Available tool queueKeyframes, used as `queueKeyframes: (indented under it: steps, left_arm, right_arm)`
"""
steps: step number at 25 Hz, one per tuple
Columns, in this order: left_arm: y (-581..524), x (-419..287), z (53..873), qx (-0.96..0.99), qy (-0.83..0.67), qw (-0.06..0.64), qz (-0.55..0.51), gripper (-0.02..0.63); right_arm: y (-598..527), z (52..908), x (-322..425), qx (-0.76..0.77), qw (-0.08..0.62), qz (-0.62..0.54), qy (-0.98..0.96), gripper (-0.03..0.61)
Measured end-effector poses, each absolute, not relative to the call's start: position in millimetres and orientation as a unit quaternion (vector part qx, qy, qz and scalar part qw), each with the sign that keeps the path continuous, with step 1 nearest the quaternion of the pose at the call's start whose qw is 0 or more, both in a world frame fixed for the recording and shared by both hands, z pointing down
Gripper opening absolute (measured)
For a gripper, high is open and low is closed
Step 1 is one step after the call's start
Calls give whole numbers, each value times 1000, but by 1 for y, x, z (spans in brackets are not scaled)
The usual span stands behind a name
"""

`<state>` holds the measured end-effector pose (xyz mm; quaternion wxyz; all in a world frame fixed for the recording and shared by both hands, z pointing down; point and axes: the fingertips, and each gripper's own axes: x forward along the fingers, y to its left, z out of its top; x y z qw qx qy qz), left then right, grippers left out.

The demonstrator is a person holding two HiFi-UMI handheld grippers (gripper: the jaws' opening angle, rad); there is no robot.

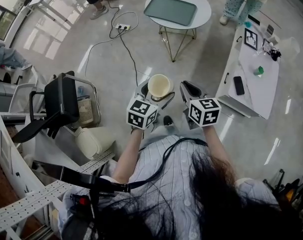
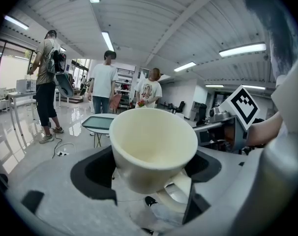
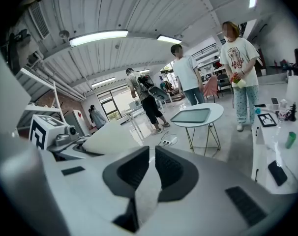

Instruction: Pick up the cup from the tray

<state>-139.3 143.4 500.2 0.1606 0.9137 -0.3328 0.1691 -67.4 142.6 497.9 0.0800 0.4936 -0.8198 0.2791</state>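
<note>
A cream cup (image 1: 159, 86) with a handle is held up in the air by my left gripper (image 1: 152, 95), well away from the tray. In the left gripper view the cup (image 2: 154, 149) fills the space between the jaws, rim up and slightly tilted, with my left gripper (image 2: 154, 168) shut on its lower body. The grey-green tray (image 1: 170, 10) lies bare on a round white table (image 1: 204, 9) further ahead. My right gripper (image 1: 190, 90) hovers just right of the cup; in its own view the right gripper (image 3: 152, 168) is shut with nothing in it.
A white desk (image 1: 264, 91) at the right carries a phone (image 1: 238, 85), a laptop and small items. A black chair (image 1: 61, 101) and a metal rack stand at the left. A power strip (image 1: 122, 27) with cables lies on the floor. Several people stand beyond the round table.
</note>
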Motion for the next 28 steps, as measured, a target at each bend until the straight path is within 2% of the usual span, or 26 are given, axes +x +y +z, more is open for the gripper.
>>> queueKeyframes:
  steps: [28]
  left_arm:
    - [140, -129, 503, 917, -321, 163, 174, 436]
  right_arm:
    - [142, 501, -59, 496, 89, 278, -818, 55]
